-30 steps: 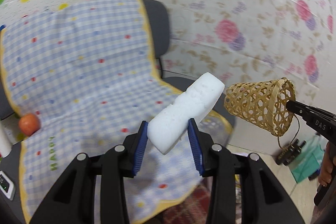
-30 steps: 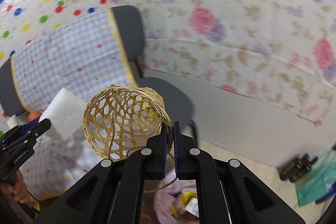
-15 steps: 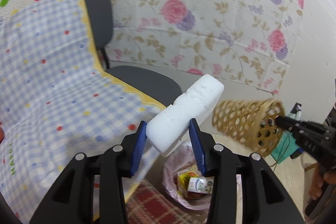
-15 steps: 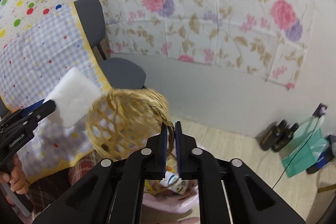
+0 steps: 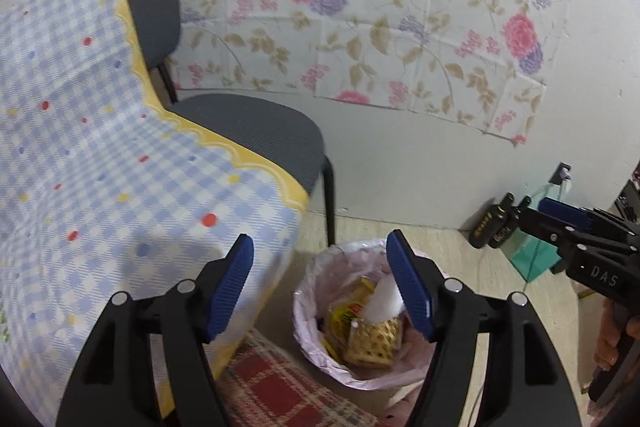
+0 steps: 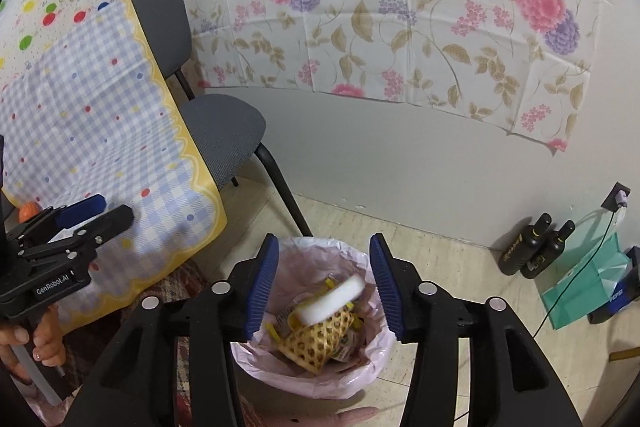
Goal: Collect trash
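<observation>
Both grippers hang over the bin [image 6: 308,379] beside the table, jaws spread wide and holding nothing. The left gripper [image 5: 320,287] sits above the bin's near rim; the right gripper [image 6: 324,283] looks straight down into the pink liner. Inside, the white foam block [image 6: 332,297] lies on top of the woven basket [image 6: 316,341], both resting on yellow wrappers (the foam tilted, one end up against the liner). The drop step looks finished: two pieces of trash are in the bin, none in either tool. Judging from this, the next move is to lift clear of the rim and turn back toward the checked cloth [image 6: 100,131], where an orange object [image 6: 29,211] shows at the edge; whether it counts as trash cannot be told. The chair [image 5: 248,139] stands close behind the bin, so the swing back wants some care.
</observation>
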